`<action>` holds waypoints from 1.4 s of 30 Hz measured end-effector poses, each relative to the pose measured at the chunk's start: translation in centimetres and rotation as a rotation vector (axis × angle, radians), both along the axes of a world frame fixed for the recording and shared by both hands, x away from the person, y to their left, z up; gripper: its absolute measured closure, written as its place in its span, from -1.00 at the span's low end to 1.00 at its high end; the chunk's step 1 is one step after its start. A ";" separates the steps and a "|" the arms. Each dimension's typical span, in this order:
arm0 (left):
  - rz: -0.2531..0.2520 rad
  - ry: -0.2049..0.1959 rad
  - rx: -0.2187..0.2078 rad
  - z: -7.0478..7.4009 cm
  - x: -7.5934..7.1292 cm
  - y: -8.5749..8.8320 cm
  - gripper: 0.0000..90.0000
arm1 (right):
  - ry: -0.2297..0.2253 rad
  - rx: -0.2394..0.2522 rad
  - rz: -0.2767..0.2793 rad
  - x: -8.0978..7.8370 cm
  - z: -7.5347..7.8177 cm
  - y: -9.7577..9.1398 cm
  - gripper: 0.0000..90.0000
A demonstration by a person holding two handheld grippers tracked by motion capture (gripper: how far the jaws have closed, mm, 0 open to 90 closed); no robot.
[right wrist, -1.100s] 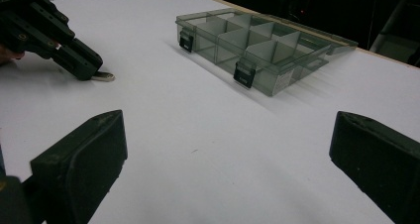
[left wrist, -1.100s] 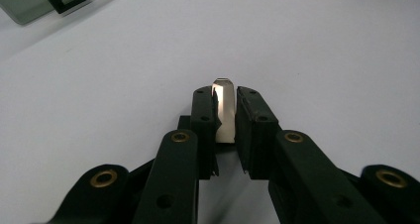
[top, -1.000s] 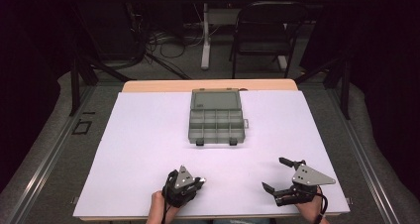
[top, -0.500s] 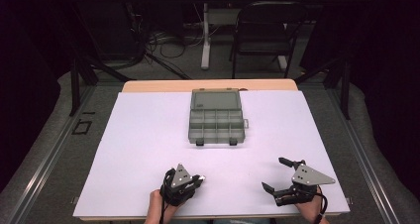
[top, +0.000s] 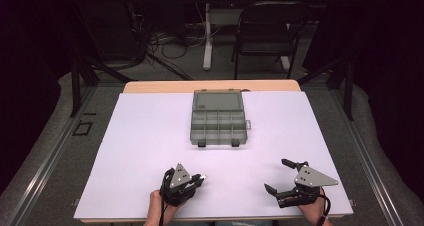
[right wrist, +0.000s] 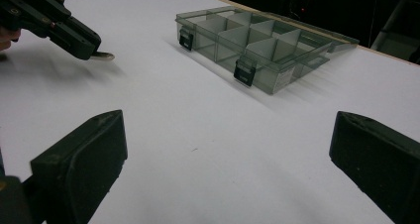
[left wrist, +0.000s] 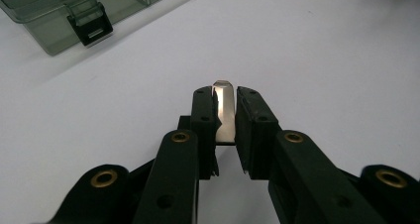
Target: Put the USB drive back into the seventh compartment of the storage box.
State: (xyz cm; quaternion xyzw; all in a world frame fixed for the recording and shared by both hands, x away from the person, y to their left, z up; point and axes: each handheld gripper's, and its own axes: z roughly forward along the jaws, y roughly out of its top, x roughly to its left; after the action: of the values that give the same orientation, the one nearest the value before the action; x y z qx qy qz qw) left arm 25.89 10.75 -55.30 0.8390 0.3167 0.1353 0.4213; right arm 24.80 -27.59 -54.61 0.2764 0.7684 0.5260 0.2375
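Left hand (top: 161, 206) low at the near table edge, left gripper (top: 199, 177) angled forward and slightly right, just above the white table (top: 140, 136). Jaws clenched on a thin shiny metal strip (left wrist: 224, 110), its tip poking past the pads. Right gripper (top: 280, 176) resting near the right near corner, jaws spread wide, nothing between them. Compartment box (top: 219, 126) lid open, well ahead at table centre.

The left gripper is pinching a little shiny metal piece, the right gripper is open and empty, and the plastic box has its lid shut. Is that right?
Not quite. The plastic box has its lid open, lying flat behind it, as the high view shows. The rest holds: the left gripper pinches the shiny metal piece, and the right gripper is open and empty.
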 end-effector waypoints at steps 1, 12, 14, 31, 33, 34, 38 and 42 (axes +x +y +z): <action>0.001 -0.002 -0.001 0.0 0.0 0.0 0.75 | -0.001 -0.002 0.001 0.0 0.0 0.0 -0.98; 0.008 -0.020 -0.022 0.5 0.1 0.3 0.75 | 0.000 -0.001 0.000 0.0 0.0 0.0 -0.98; 0.011 -0.022 -0.029 0.6 0.1 0.4 0.75 | 0.000 -0.001 0.000 0.0 0.0 0.0 -0.98; 0.031 -0.055 -0.050 1.3 0.3 0.7 0.75 | 0.004 -0.005 -0.002 0.1 0.0 0.0 -0.98; 0.029 -0.060 -0.050 1.4 0.3 0.7 0.75 | 0.005 -0.005 -0.001 0.1 -0.1 0.0 -0.98; 0.030 -0.059 -0.051 1.4 0.3 0.6 0.75 | 0.005 -0.004 -0.002 0.1 -0.1 0.0 -0.98; 0.036 -0.063 -0.055 1.5 0.4 0.6 0.75 | 0.006 -0.005 -0.002 0.1 -0.1 0.0 -0.98; 0.035 -0.072 -0.056 1.7 0.7 0.6 0.75 | 0.007 -0.004 -0.001 0.1 -0.1 0.0 -0.98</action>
State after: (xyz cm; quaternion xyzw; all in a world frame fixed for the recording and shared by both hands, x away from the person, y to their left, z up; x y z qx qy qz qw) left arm 26.55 11.31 -53.61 0.8158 0.3195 0.1636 0.4534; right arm 24.88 -27.55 -54.68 0.2780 0.7701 0.5236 0.2357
